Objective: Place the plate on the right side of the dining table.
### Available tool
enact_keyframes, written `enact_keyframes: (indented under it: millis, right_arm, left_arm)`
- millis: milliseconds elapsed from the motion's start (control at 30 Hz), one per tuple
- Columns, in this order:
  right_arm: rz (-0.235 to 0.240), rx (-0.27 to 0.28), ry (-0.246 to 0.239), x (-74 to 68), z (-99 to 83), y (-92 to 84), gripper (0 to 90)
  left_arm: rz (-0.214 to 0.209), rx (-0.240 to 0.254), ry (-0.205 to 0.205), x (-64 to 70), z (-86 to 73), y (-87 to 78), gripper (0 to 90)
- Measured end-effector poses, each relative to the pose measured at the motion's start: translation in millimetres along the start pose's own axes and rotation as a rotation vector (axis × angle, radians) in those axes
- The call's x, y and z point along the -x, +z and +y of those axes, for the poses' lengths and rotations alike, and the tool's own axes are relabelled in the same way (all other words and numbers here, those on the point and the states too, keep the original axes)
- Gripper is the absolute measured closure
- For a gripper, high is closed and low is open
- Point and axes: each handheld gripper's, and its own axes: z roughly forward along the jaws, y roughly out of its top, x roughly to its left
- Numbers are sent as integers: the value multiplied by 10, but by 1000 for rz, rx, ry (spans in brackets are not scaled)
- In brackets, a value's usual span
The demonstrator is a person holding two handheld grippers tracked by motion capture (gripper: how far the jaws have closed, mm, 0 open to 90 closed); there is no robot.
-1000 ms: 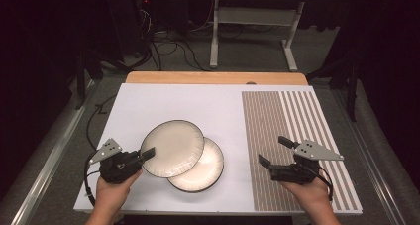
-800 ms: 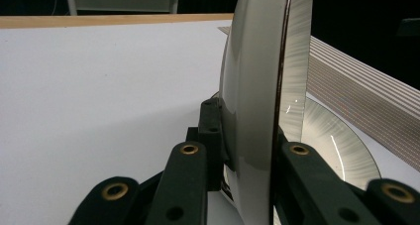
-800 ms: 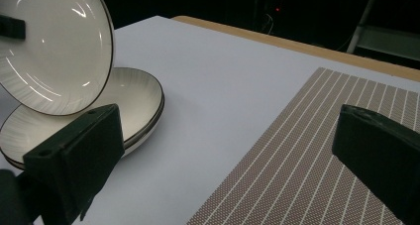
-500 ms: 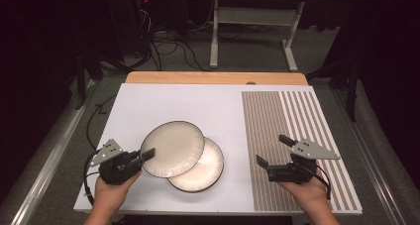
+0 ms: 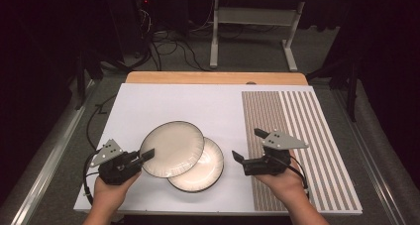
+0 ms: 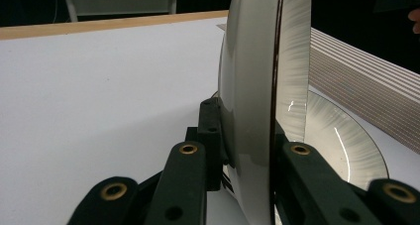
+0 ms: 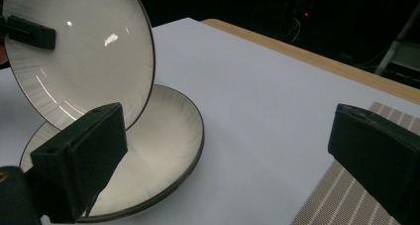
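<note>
Plates (image 5: 173,148): cream, dark-rimmed, fine radial ribbing.
Table (image 5: 198,106): white.
Placemat (image 5: 297,131): taupe, white stripes.
Grippers (image 5: 148,154): black.

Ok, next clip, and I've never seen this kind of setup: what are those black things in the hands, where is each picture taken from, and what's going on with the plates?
There is no robot here. A person holds a hand-operated two-jaw gripper in each hand, and each carries its own small camera.

The high view looks down from above the person's side of the table, which has a white top and a striped mat on the right.

The left gripper is clamped on the rim of the upper plate, holding it tilted above the lower plate, which lies flat on the table. The left gripper view looks along its jaws, so the held plate shows edge-on.

The right gripper is open and holds nothing. Its view looks across at both plates.
</note>
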Motion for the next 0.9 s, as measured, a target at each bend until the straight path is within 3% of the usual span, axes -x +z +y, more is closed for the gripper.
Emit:
enact_keyframes:
  millis: [500, 900]
  right_arm:
    - [60, -39, -31, -235, 110, 386, 43]
    - [96, -68, -21, -368, 111, 674, 81]
  left_arm:
    - [-2, -1, 8, 1, 3, -2, 789]
    - [-3, 0, 10, 0, 2, -2, 789]
